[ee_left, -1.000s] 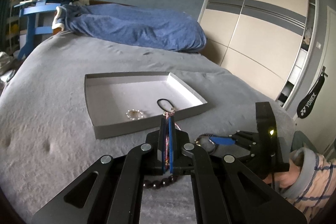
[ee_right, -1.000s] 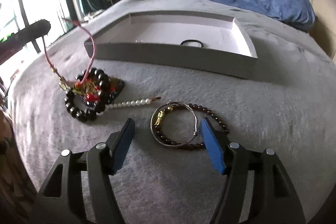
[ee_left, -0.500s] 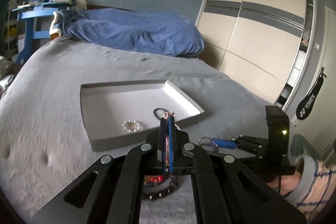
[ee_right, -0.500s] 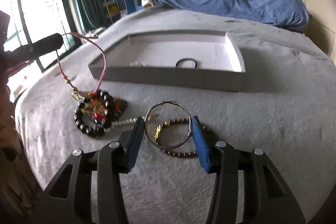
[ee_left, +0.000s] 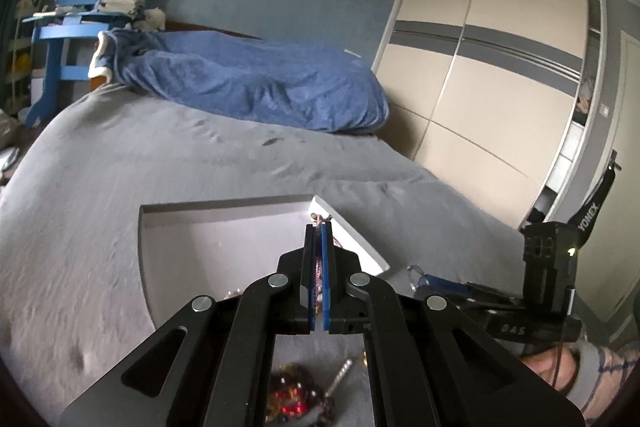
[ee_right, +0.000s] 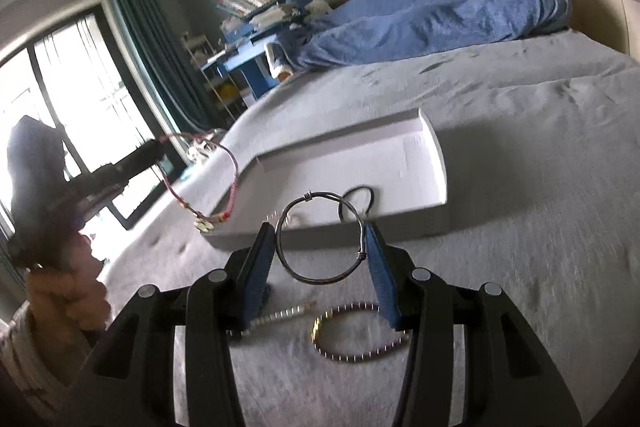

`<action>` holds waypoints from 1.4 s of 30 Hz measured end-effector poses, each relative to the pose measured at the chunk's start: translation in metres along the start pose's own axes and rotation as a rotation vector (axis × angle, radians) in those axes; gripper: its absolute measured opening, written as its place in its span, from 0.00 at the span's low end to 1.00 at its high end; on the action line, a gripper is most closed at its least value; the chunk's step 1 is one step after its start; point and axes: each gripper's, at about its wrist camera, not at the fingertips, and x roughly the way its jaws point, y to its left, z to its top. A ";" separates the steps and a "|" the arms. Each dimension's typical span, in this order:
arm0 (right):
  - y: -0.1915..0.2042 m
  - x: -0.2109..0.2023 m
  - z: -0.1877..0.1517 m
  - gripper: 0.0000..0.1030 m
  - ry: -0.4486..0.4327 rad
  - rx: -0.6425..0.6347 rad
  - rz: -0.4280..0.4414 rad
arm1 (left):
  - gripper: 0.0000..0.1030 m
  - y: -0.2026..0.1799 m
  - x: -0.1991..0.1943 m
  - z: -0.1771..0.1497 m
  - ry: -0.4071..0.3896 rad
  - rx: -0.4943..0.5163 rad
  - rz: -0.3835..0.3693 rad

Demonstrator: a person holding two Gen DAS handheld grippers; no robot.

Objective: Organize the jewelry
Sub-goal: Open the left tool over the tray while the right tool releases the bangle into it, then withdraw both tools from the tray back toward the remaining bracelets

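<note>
My left wrist camera sits just behind the left gripper, raised over the near edge of the bed, facing the blue duvet at the head and the wardrobe. My right wrist camera rides behind the right gripper, close over the same near edge, tilted, facing the window. Both share the grey tray, the duvet and the blue shelf — and each catches the other gripper at its side.
</note>
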 end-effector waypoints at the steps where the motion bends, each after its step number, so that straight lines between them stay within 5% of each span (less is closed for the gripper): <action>1: 0.000 0.002 0.005 0.45 -0.004 0.003 0.004 | 0.02 0.001 0.004 0.001 0.001 -0.005 0.007; 11: 0.016 0.053 0.034 0.45 0.071 -0.098 -0.098 | 0.02 0.021 0.041 0.003 0.030 -0.025 0.164; 21: -0.004 0.108 0.018 0.45 0.196 -0.165 -0.273 | 0.03 0.050 0.082 -0.035 0.233 -0.049 0.303; 26: -0.006 0.109 0.015 0.60 0.193 -0.177 -0.272 | 0.31 0.046 0.081 -0.039 0.243 -0.041 0.309; 33: -0.004 0.093 0.014 0.61 0.149 -0.169 -0.261 | 0.62 0.026 0.066 -0.041 0.207 0.041 0.294; 42: -0.004 0.060 0.001 0.68 0.113 -0.144 -0.264 | 0.73 0.014 0.039 -0.049 0.173 0.090 0.288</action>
